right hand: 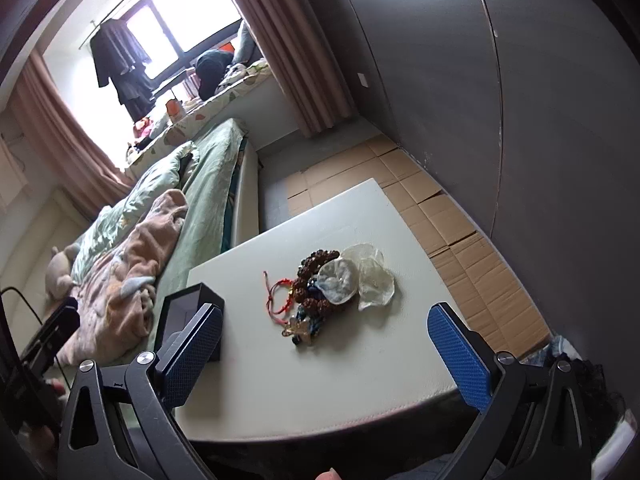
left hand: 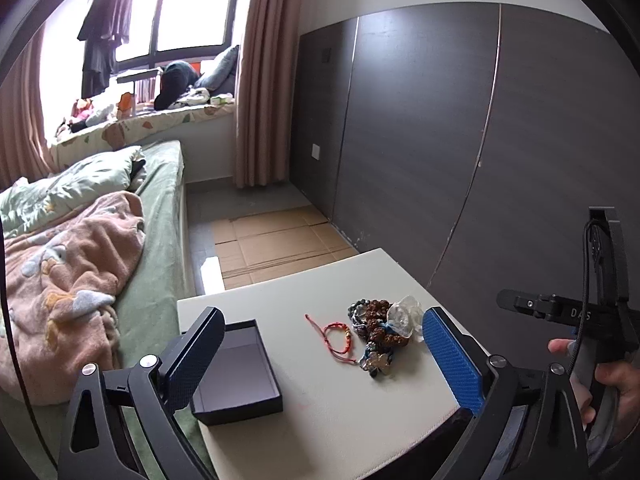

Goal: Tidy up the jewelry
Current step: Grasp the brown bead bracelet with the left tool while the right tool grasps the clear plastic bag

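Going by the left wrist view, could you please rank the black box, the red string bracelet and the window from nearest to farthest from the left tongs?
1. Black box, beside the left finger.
2. Red string bracelet, mid-table, between the fingers.
3. Window, across the room.

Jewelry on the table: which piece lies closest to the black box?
The red string bracelet, lying apart between the open black box and the heaped brown bead bracelet.

My left wrist camera looks forward between its spread fingers [left hand: 200,344], level, low over the near edge of the white table [left hand: 280,296], toward the window [left hand: 180,12]. My right wrist camera sits higher, rolled, looking down past its fingers [right hand: 456,344]. Both share the jewelry pile [left hand: 380,328] [right hand: 320,288] and the black box [left hand: 236,372] beside each left finger.
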The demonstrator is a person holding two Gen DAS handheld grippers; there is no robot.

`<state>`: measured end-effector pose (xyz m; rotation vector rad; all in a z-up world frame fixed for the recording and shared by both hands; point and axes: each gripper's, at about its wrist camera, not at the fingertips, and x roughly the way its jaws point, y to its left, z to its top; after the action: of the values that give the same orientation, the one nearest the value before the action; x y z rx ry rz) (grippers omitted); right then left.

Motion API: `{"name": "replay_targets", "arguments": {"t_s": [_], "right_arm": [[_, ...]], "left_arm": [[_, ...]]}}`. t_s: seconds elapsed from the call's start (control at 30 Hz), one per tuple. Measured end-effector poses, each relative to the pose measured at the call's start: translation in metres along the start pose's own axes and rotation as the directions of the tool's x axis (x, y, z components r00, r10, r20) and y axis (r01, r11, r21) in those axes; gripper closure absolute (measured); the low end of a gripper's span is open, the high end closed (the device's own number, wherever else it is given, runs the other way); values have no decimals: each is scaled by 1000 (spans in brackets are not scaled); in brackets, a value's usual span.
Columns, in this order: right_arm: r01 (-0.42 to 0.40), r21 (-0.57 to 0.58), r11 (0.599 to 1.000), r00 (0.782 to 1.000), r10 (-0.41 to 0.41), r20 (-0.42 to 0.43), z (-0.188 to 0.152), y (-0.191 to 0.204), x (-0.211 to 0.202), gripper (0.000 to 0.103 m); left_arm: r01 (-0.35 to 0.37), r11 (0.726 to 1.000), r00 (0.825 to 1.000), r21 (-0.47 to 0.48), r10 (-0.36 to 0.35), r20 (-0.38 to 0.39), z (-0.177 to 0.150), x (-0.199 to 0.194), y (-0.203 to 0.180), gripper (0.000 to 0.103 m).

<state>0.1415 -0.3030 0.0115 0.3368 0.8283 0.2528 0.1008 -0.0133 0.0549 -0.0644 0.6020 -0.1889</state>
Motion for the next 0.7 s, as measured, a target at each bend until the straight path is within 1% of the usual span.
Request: {"name": "replay_targets", "arguments": {"t_s": [0.03,0.13,0.2,0.3,0.43,0.5,0.53,0.6,0.67,0.7], "right_arm": [[-4,18,1000,1000,4,-3,5,-3,5,0],[-30,94,995,999,32,-18,18,-13,23,0],[-34,131,991,999,39,-36,24,-18,36,1],[-36,173,984,996,50,-74,30,-24,57,6],[-17,201,979,992,42,-120,46,-30,82,9],[-16,238,971,990,49,-132,53,-35,94,10],[-17,251,968,989,53,-138,55,-38,100,10],[-19,263,965,987,60,-148,54,-45,112,17],[-26,265,964,984,71,-162,50,-49,124,18],[-26,266,964,982,74,-172,47,-52,131,19]], "left_arm": [[11,1000,1000,4,-11,-14,4,7,-2,7],[29,1000,998,6,-28,-62,14,32,-4,15],[35,999,994,-16,-36,-99,18,45,-3,22],[39,997,987,-60,-48,-154,23,68,-2,29],[33,997,979,-74,-47,-197,34,98,-8,31],[39,996,973,-86,-58,-225,40,114,-11,36],[43,995,968,-92,-64,-242,42,123,-12,36],[41,995,962,-95,-65,-267,44,139,-13,38],[40,994,953,-97,-67,-295,43,154,-15,39],[41,994,947,-99,-70,-312,42,163,-15,41]]}}
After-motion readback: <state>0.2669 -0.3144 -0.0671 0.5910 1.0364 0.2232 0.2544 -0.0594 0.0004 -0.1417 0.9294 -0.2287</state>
